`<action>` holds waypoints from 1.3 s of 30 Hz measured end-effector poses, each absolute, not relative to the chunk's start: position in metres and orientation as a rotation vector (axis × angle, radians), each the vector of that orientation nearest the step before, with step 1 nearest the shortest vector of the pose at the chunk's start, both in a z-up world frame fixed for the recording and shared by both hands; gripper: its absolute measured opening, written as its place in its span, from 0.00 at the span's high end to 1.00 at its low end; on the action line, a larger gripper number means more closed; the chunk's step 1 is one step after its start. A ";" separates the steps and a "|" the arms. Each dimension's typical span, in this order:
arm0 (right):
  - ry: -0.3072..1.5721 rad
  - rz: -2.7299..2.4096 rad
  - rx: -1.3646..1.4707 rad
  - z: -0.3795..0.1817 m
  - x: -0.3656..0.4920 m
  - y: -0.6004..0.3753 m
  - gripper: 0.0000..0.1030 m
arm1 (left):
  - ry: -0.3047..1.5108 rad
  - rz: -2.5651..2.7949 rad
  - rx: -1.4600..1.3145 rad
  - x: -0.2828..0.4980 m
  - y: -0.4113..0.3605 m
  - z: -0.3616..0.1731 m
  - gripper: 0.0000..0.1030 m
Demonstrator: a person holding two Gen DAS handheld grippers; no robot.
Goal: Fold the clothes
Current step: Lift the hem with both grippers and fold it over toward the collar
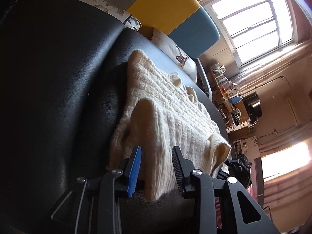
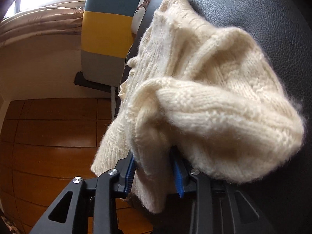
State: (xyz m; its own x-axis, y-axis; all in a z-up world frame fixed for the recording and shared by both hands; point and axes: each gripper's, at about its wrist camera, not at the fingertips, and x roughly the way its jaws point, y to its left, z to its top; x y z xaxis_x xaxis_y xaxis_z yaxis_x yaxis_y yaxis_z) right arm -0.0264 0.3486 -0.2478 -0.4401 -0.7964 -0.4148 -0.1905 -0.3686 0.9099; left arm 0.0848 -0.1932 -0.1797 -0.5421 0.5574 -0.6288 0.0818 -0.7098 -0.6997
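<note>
Ribbed pads of the left hand-held gripper [image 1: 157,170] stand parted around a fold of the cream knitted wool sweater [image 1: 167,105], pressing nothing; the right hand-held gripper [image 2: 154,172] likewise straddles loose knit, released. With the sweater on the black leather sofa seat [image 1: 58,78], hem overhanging the front edge, I'd square the fold inward; the wooden floor [image 2: 48,136] leaves room.

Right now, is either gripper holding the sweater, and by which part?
Neither seems clamped. The left gripper stands open around the cream sweater at its near folded edge; the right gripper is open around a hanging fold.
</note>
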 end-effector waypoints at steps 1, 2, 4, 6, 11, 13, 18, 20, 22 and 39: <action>-1.419 -1.866 1.314 -0.249 -0.026 0.348 0.67 | -1.008 2.310 -1.308 0.088 -0.192 -0.181 0.67; -1.415 -1.872 1.312 -0.249 -0.026 0.347 0.67 | -1.008 2.300 -1.312 0.089 -0.189 -0.184 0.67; -1.408 -1.878 1.316 -0.249 -0.026 0.347 0.67 | -1.005 2.278 -1.325 0.088 -0.183 -0.190 0.67; -1.405 -1.887 1.321 -0.247 -0.026 0.347 0.67 | -0.987 2.274 -1.334 0.085 -0.175 -0.193 0.67; -1.386 -1.925 1.331 -0.243 -0.029 0.339 0.67 | -0.888 2.292 -1.350 0.076 -0.158 -0.193 0.88; -1.333 -1.945 1.337 -0.239 -0.029 0.336 0.67 | -0.878 2.298 -1.332 0.078 -0.155 -0.190 0.91; -1.131 -2.064 1.329 -0.213 -0.033 0.321 0.83 | -0.922 2.317 -1.234 0.079 -0.157 -0.173 0.94; -1.089 -2.101 1.285 -0.196 -0.035 0.316 0.85 | -0.950 2.321 -1.191 0.073 -0.160 -0.162 0.94; -1.069 -2.121 1.231 -0.179 -0.041 0.313 0.85 | -0.979 2.312 -1.145 0.060 -0.164 -0.149 0.94; -1.674 -1.871 1.178 -0.221 -0.133 0.364 0.74 | -1.375 2.184 -1.225 -0.110 -0.196 -0.183 0.94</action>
